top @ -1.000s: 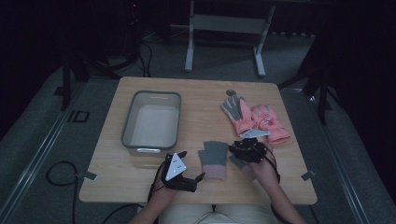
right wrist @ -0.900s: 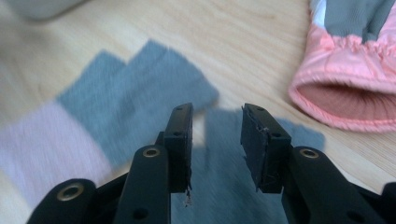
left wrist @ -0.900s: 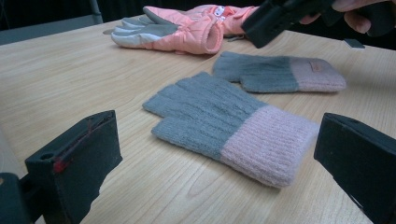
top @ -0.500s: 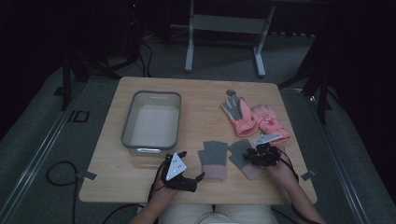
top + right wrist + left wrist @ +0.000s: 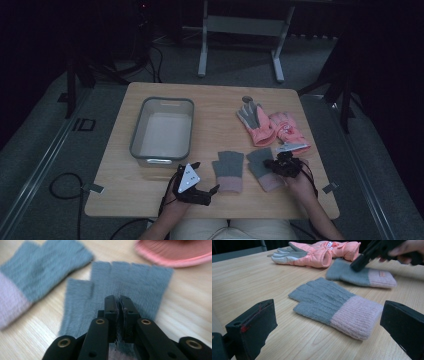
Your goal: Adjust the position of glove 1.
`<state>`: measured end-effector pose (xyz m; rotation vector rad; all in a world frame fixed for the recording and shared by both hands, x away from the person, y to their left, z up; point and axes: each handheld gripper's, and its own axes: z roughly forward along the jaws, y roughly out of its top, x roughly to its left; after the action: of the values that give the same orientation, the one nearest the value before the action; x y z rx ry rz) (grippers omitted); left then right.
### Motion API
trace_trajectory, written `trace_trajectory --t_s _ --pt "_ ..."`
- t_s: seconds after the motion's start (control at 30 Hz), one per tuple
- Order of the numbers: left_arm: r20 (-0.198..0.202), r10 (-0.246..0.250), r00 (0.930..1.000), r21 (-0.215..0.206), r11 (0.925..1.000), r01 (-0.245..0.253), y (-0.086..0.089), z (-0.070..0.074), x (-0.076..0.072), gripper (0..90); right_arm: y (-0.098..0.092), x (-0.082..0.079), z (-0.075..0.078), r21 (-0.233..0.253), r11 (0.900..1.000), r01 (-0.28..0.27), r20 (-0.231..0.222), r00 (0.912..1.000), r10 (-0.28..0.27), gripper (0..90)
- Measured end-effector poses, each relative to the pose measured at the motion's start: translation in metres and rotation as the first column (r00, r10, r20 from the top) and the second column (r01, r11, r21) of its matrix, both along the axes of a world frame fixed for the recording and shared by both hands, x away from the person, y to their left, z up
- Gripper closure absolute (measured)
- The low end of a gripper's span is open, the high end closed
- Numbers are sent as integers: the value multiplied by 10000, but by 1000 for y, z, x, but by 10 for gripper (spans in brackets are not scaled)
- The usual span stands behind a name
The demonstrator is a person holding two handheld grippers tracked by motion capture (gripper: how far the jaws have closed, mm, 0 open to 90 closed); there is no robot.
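Flat on the wood, fuzzy grey fingerless glove with pink cuff, right tongs clamped on its knit, left tongs apart

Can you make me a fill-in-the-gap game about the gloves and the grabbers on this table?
1. The right gripper is shut on the ____ of a grey knit glove.
2. The left gripper has its jaws ____, aimed at the other grey glove.
3. The two puffy gloves at the far right are ____ in colour.
4. The grey bin sits on the table's ____ side.

Missing words: fabric; open; pink; left
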<state>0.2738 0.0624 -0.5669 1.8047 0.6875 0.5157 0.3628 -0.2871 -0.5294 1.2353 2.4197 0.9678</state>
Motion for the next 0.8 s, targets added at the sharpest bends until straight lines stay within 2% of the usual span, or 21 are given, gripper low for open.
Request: trace_trajectory --t_s 0.03,0.13,0.2,0.23,0.33,0.37,0.4,0.6,0.7,0.8 --pt "0 9 10000 -13 10000 -9 0 0 0 0 -2 -5 9 359 9992 176 90 9998 -179 856" --pt "1 52 10000 -1 10000 -52 0 0 0 0 -4 -17 30 791 9953 554 499 9970 -595 856" --pt "21 68 10000 -1 10000 -68 0 0 0 0 -6 -25 41 1144 9894 889 543 9939 -956 856" --pt "28 77 10000 4 10000 -77 0 0 0 0 -7 -28 44 1250 9861 1099 560 9915 -1176 856" --pt "32 112 9999 33 9999 -112 0 0 0 0 -9 -38 49 1448 9700 1951 671 9762 -2063 856" --pt "33 115 9999 36 9999 -115 0 0 0 0 -10 -41 48 1600 9607 2269 599 9692 -2389 856" --pt "36 116 9999 33 9999 -116 0 0 0 0 -10 -42 47 1645 9571 2385 530 9668 -2500 856" --pt "71 99 9999 38 9999 -99 0 0 -1 0 -7 -45 28 929 9512 2943 225 9545 -2975 856" --pt "21 112 9999 62 9999 -112 -1 0 0 0 -6 -42 16 665 9524 2975 19 9545 -2983 856" --pt "19 131 9999 75 9999 -131 -1 0 0 0 -7 -38 6 501 9489 3114 -86 9502 -3114 855"
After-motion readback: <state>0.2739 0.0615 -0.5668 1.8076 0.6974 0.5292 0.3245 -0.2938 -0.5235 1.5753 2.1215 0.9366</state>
